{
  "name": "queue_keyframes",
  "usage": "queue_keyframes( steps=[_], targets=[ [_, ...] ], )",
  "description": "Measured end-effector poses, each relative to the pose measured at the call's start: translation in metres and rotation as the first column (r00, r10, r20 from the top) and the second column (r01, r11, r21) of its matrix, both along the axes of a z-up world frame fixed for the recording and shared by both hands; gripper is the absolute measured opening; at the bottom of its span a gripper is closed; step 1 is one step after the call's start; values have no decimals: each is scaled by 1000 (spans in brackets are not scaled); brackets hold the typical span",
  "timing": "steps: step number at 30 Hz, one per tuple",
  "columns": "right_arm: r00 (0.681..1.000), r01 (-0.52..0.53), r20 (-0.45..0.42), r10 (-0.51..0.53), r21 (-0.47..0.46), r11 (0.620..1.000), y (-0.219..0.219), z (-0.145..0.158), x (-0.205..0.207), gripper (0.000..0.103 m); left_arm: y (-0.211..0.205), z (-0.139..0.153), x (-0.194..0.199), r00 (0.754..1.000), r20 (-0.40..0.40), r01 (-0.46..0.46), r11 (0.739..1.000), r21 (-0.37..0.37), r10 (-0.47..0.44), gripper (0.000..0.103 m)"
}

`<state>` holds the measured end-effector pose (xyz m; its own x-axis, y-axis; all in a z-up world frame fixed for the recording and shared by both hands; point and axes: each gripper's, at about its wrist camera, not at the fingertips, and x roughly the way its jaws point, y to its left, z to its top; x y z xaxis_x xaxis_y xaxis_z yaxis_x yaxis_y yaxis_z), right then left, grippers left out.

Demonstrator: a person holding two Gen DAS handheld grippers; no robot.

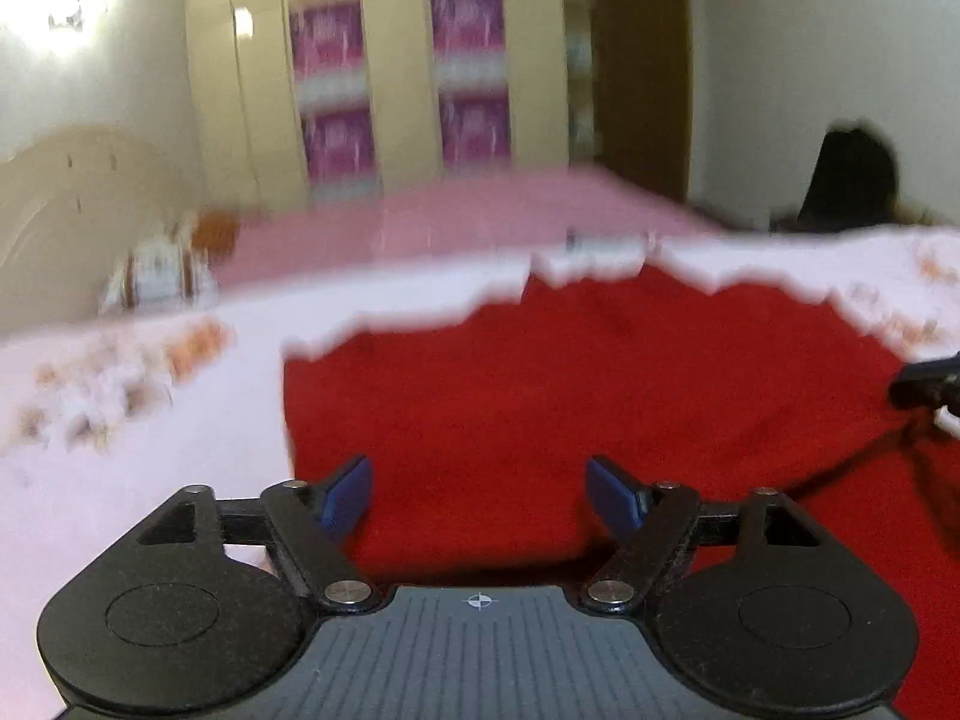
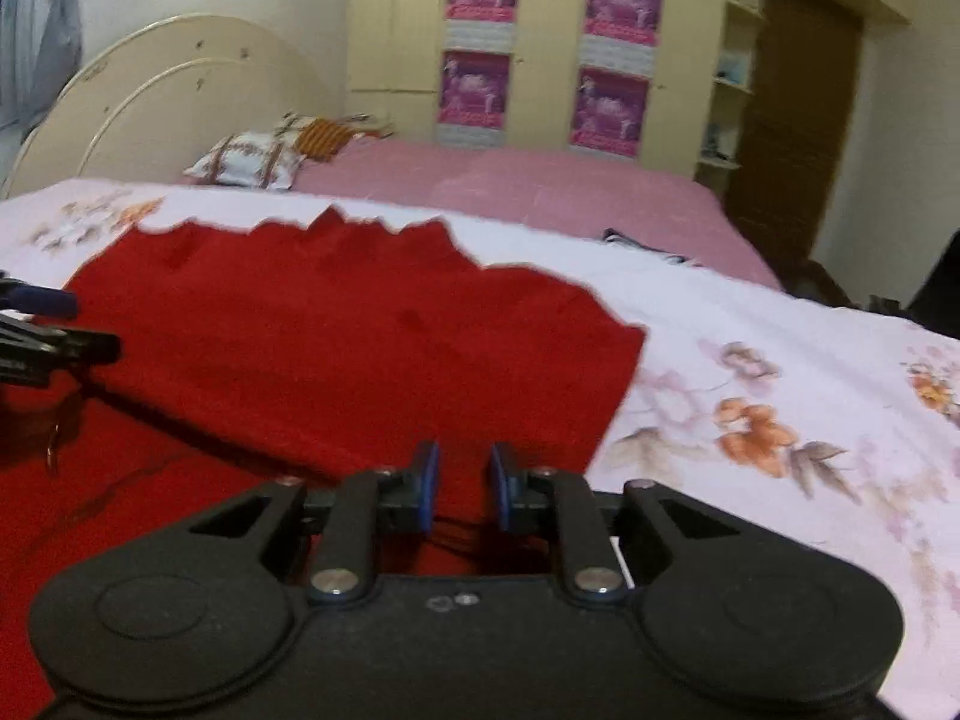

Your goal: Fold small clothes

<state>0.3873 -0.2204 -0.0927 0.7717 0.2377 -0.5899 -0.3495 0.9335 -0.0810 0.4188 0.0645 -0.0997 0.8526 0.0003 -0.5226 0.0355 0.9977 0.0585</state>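
A red garment lies spread on a white floral sheet, its far edge jagged. My left gripper hovers over the garment's near left part, jaws wide open with nothing between the blue pads. In the right wrist view the same red garment shows a folded layer with a straight right edge on the floral sheet. My right gripper sits low over the garment's near right edge, its pads a narrow gap apart, only cloth below showing through. Each gripper's tip shows at the other view's edge: the right gripper, the left gripper.
Beyond the sheet stretches a pink bedspread with a patterned pillow by a cream headboard. A cream wardrobe with purple posters and a brown door stand behind. A small dark item lies on the bed.
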Motion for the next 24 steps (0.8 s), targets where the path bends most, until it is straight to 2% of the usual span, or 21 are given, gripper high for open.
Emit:
queue_keyframes(
  steps=[2,4,5,7,8,10,11,12,13,14,15,18,20,23,24],
  targets=[
    [998,-53,33,52,38,998,1,7,-8,20,-6,0,-4,999,9,40,999,-19,-40,78],
    [993,-111,41,111,-12,994,14,0,-11,21,-20,-9,3,997,-30,72,997,7,-72,78],
    [993,-111,26,112,-47,993,17,-6,-10,22,-27,-14,6,996,-40,86,996,15,-85,78],
    [996,-88,18,88,-34,996,16,-15,-4,24,-35,-23,9,994,-66,91,995,41,-88,79],
    [998,-69,12,69,-8,998,11,-16,0,26,-30,-24,11,995,-68,68,998,20,-66,89],
    [1000,-24,-8,24,29,999,1,-14,6,29,-14,-19,12,995,-104,-14,998,-56,8,90],
    [1000,-9,-16,9,35,999,-3,-12,7,29,-9,-18,7,994,-104,-44,998,-39,40,90],
    [1000,16,-20,-15,34,999,-8,-10,5,29,-2,-16,-1,993,-101,-69,998,-7,68,90],
    [999,40,-28,-39,41,998,-16,-6,-1,29,8,-14,-7,992,-98,-74,997,-5,74,90],
    [997,74,-38,-72,50,996,-23,-3,-6,35,17,-11,-17,992,-95,-83,997,-6,82,90],
    [993,115,-46,-112,56,992,-32,1,-13,36,27,-9,-31,990,-94,-102,995,6,102,90],
    [985,161,-85,-149,161,974,-68,8,-34,35,49,-4,-71,988,-103,-114,993,32,117,90],
    [982,175,-107,-158,183,967,-85,8,-59,36,56,0,-97,988,-115,-103,993,50,108,90],
    [977,179,-158,-145,231,956,-100,8,-94,37,62,6,-138,987,-140,-81,997,13,82,90],
    [974,180,-184,-135,256,950,-104,7,-107,37,64,8,-146,985,-160,-67,998,-8,65,86]
  ],
)
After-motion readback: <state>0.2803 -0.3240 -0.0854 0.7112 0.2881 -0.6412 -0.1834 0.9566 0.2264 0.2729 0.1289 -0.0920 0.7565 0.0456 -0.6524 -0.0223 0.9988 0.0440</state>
